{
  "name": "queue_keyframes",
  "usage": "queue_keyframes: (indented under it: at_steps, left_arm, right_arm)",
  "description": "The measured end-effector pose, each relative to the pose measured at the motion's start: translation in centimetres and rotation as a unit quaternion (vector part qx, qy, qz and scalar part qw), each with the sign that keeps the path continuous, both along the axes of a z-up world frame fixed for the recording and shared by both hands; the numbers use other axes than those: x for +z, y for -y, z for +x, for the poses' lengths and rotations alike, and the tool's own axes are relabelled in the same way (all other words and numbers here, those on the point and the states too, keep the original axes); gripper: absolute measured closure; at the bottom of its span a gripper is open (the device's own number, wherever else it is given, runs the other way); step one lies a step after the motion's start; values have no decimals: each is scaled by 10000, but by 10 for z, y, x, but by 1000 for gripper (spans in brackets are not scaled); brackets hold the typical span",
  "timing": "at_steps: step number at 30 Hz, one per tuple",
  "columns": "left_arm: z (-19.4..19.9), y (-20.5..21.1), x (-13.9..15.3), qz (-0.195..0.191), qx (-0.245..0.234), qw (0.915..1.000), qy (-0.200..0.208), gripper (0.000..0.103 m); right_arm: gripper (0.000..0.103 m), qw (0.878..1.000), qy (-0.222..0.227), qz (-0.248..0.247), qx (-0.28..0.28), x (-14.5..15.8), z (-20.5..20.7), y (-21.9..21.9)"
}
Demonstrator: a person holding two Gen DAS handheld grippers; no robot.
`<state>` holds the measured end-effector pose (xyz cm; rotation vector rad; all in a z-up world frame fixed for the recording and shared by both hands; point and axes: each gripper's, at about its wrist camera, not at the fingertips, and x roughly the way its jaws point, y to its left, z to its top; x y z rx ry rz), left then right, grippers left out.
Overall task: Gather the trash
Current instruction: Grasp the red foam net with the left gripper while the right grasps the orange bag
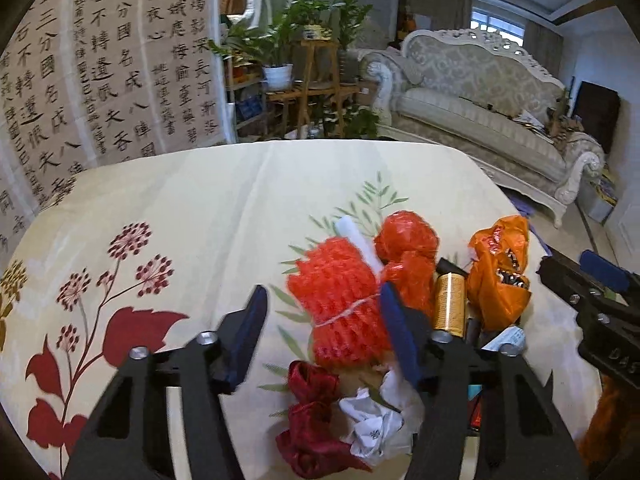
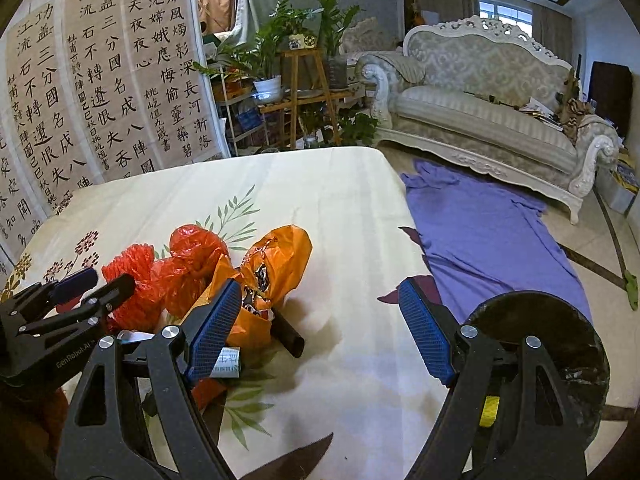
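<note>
Floral-clothed counter (image 1: 200,208), living room behind. Trash heaped near its right part: one red foam net (image 1: 336,300) tied at the waist, long axis running away from the camera; one red plastic bag (image 1: 408,248); one orange bag (image 1: 500,276); one gold can (image 1: 448,304); one dark red wrapper (image 1: 312,412); one crumpled white paper (image 1: 372,424). Left gripper (image 1: 320,320) nearer, fingers half spread astride the net, not visibly pressing. Right gripper (image 2: 316,332) spread wide over bare cloth, holding nothing, orange bag just left of its left finger. Probably next: closing on the net.
</note>
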<state>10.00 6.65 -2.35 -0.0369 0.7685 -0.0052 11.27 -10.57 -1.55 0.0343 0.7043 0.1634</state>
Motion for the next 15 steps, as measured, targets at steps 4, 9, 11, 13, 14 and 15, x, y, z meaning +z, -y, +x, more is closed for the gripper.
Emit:
queue_keyframes:
  at_steps: [4,9,11,13,14,15]
  left_arm:
    - [0,3,2,-1,-158,9999,60,67]
    - [-4,-1,6,-31,-133,9998,168,75]
    - [-4,-8,10,-81,-74,9997,207,76]
    - [-5,-13,13,-127,-21,9996,246,79]
    - [-6,-17,14,-137,16,9996,264,82]
    - [-5,-20,15,-163,13,9995,270,95]
  right_arm:
    - [24,10000,-18,15,55,0,3,-7]
    - [24,9998,-32,26,169,0,5,-19]
    - [24,9997,-59,12,227,0,8,-25]
    - [24,9996,-86,-15,260,-2,9,-29]
    - [24,9996,-114,-30,268,-3,11,-31]
    - [24,9995,-146,-43,267,-5,13,-33]
